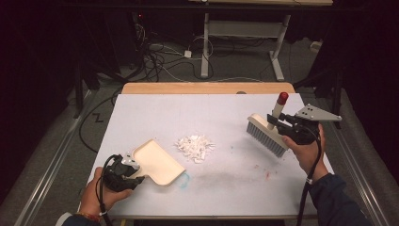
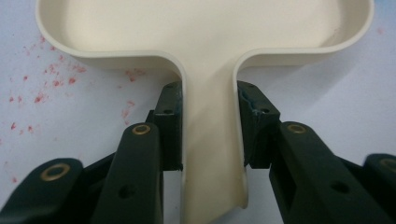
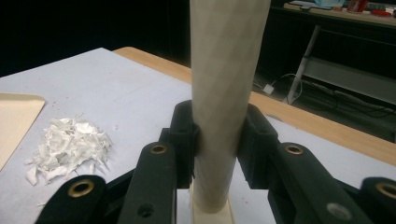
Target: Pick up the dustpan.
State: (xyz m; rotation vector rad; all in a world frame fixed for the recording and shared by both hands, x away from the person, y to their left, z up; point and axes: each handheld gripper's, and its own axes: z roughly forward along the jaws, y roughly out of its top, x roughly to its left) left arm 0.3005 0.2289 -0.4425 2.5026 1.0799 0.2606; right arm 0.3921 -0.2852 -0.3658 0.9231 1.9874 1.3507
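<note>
A cream dustpan (image 1: 157,161) lies on the white table sheet at the front left, its handle clamped in my left gripper (image 1: 134,176). The left gripper view has both pads pressed on the dustpan handle (image 2: 212,140). A pile of white paper scraps (image 1: 195,146) sits in the middle of the sheet, just right of the pan's mouth. At the right, my right gripper (image 1: 276,121) is shut on the pale handle of a brush (image 1: 267,134) with grey bristles and a red cap, held above the sheet. That brush handle (image 3: 224,93) stands between the jaws in the right gripper view, with the paper scraps (image 3: 70,144) to its left.
The white sheet (image 1: 155,113) covers a wooden table whose far edge (image 1: 207,88) shows. Red specks (image 1: 263,170) and a blue mark (image 1: 184,181) stain the sheet. Beyond the table are cables on the floor and a white desk frame (image 1: 244,42).
</note>
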